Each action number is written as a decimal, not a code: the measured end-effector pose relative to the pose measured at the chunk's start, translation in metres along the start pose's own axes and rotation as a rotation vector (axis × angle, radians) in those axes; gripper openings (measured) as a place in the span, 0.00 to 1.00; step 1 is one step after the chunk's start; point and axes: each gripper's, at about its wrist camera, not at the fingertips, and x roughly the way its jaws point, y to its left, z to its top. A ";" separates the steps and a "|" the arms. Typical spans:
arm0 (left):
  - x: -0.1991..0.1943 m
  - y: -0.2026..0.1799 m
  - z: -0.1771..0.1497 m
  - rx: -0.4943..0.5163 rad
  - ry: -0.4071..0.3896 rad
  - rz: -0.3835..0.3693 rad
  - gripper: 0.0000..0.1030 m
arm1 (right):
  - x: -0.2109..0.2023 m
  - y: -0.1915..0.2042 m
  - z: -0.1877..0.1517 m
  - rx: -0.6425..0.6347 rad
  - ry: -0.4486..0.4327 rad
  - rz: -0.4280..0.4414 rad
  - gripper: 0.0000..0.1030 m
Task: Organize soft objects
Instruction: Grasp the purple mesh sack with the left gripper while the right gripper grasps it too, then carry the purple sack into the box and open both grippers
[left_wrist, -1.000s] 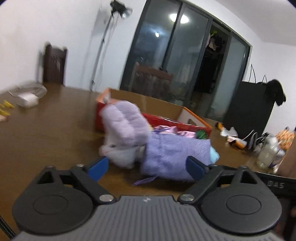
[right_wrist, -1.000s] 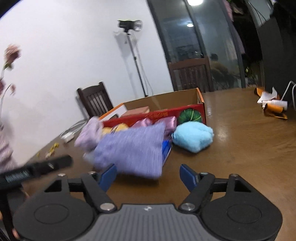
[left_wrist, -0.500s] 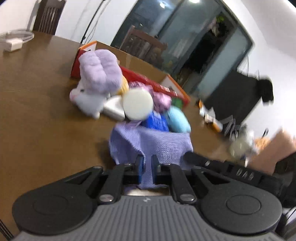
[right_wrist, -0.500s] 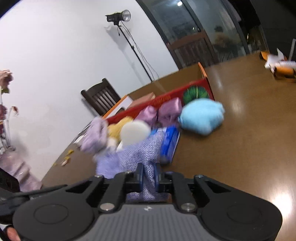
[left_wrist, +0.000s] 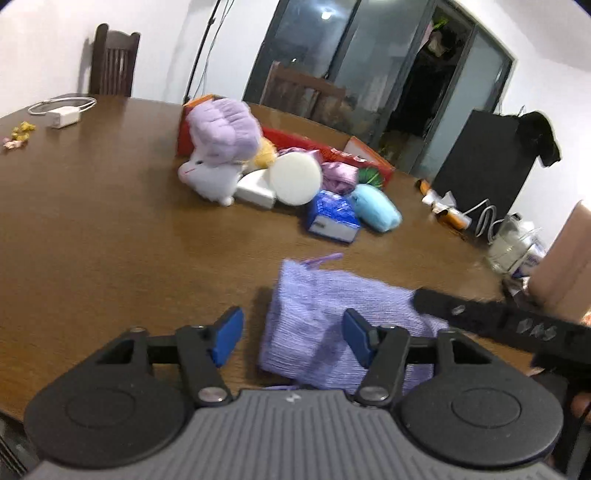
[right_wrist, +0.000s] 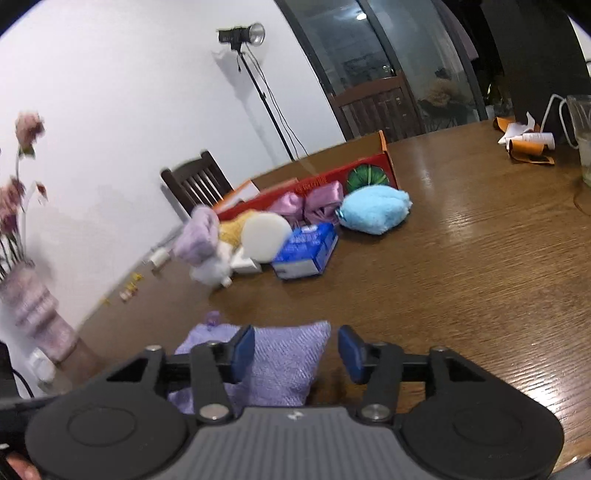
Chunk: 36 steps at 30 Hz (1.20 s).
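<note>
One lilac knit pouch (left_wrist: 325, 314) lies flat on the brown surface (left_wrist: 110, 236), low centre in the left wrist view and bottom centre-left in the right wrist view. Left tongs (left_wrist: 291, 338): jaws opening, about half wide; the pouch's left edge sits between the blue pads, no pad pressing it. Right tongs (right_wrist: 297, 350): jaws also opening, half wide; the pouch's right corner shows between them, not pinched.

Mid-frame, further back, a heap of soft things in front of 1 red cardboard box (left_wrist: 332, 147): 1 white plush bunny (left_wrist: 210, 179) w/ a purple knit hat, 1 round white sponge (left_wrist: 295, 179), 1 white block (left_wrist: 255, 188), 1 yellow fluffy item (left_wrist: 264, 155), 1 blue tissue pack (left_wrist: 332, 216), 1 light-blue plush (left_wrist: 376, 208), pink satin cloth (right_wrist: 306, 203) (looks like 2 bunches).

Upper left of the left wrist view: 1 white charger w/ cable (left_wrist: 64, 112). Two dark wooden chairs stand beyond the surface.
</note>
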 end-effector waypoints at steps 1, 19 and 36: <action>0.003 -0.001 0.000 0.009 0.005 -0.008 0.43 | 0.002 0.002 -0.002 -0.007 0.000 -0.013 0.50; 0.013 -0.033 0.085 0.191 -0.171 -0.120 0.03 | 0.021 0.010 0.048 -0.100 -0.099 -0.028 0.02; 0.360 -0.012 0.302 -0.081 0.246 0.118 0.09 | 0.348 -0.033 0.329 -0.328 0.117 -0.447 0.03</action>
